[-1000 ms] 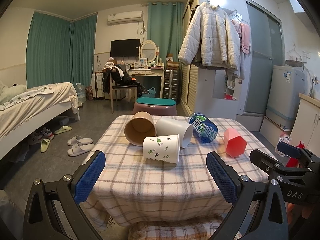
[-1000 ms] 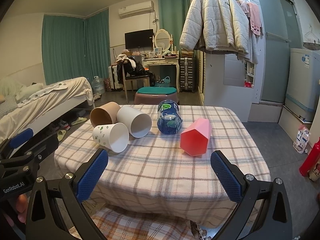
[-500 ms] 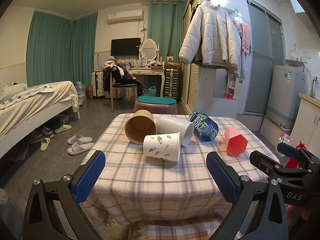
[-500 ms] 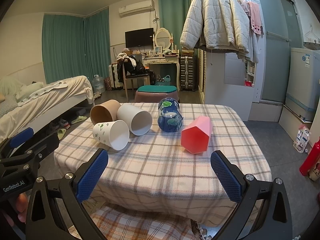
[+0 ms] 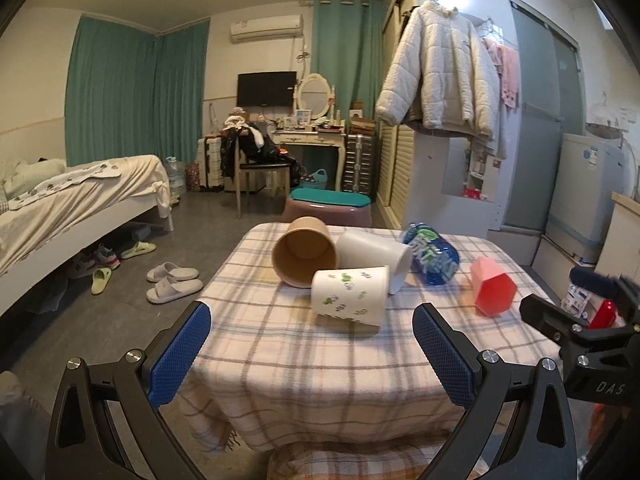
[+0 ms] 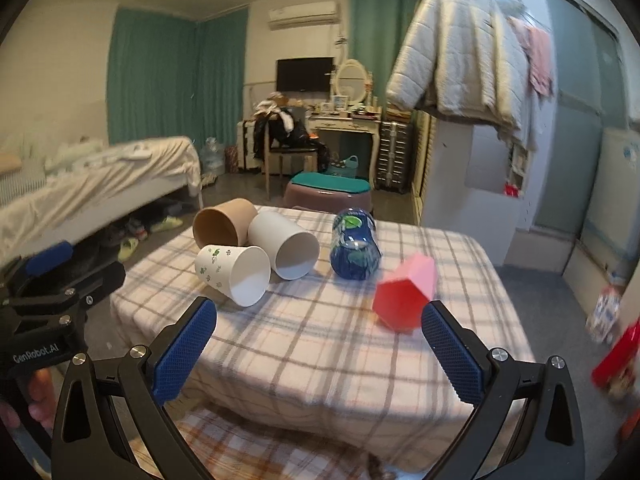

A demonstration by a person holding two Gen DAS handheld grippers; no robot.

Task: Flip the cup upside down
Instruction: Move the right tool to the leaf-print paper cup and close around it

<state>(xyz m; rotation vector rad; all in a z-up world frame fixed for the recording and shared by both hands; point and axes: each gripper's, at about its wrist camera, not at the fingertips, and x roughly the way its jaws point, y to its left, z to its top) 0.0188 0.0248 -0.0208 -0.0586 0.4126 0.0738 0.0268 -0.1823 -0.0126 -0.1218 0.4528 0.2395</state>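
Observation:
Several cups lie on their sides on a plaid-covered table (image 5: 320, 368): a brown cup (image 5: 303, 251), a plain white cup (image 5: 374, 253), a white cup with green leaf prints (image 5: 351, 295), a blue patterned cup (image 5: 431, 254) and a red hexagonal cup (image 5: 492, 291). My left gripper (image 5: 311, 350) is open and empty, short of the leaf-print cup. My right gripper (image 6: 319, 346) is open and empty, near the table's front edge, with the red hexagonal cup (image 6: 405, 298) just beyond its right finger.
A bed (image 5: 72, 204) stands at the left with slippers (image 5: 172, 282) on the floor. A stool (image 5: 328, 208) sits behind the table, a wardrobe with a hanging jacket (image 5: 440, 72) at the right. The right gripper's body (image 5: 580, 340) shows at the left view's right edge.
Both grippers have moved forward toward the table; the cups look larger. The right gripper moved faster, its view is blurred. Both stay open.

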